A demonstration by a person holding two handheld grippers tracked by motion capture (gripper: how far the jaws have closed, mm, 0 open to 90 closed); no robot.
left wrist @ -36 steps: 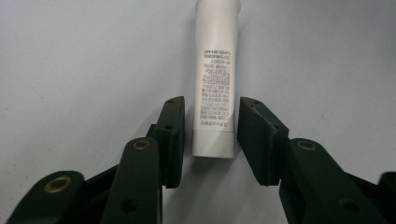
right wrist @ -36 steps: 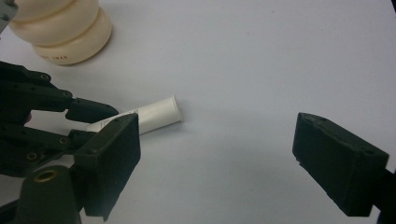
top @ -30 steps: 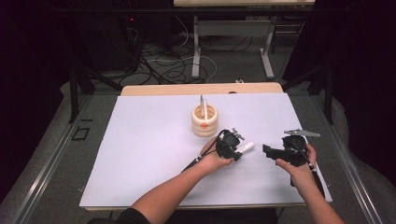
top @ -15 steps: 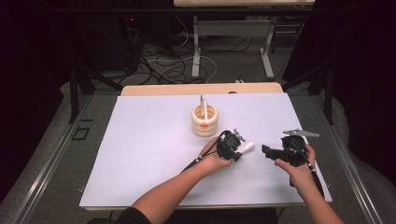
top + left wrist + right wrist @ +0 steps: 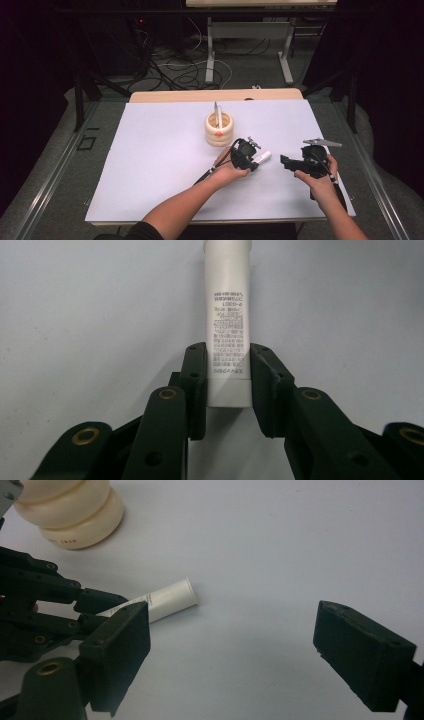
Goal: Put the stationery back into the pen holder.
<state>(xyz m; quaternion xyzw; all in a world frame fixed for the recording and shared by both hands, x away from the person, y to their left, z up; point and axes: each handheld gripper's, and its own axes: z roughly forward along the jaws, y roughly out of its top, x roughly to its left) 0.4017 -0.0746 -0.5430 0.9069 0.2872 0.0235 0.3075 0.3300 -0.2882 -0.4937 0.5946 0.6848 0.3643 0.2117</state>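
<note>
On the table, my left gripper lay near the middle, with the tube between its jaws, pointing toward two o'clock. The ringed holder stood at its eleven o'clock, close by. My right gripper sat at the tube's three o'clock, apart from it.

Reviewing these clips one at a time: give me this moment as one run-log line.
left hand-held gripper: closing, pads on white tube | right hand-held gripper: open, nothing held | cream ringed holder: upright behind

Bright table, dark room.
Overhead light floods the white tabletop evenly; shadows stay soft, surroundings sink into black, close views slightly blurred.
</note>
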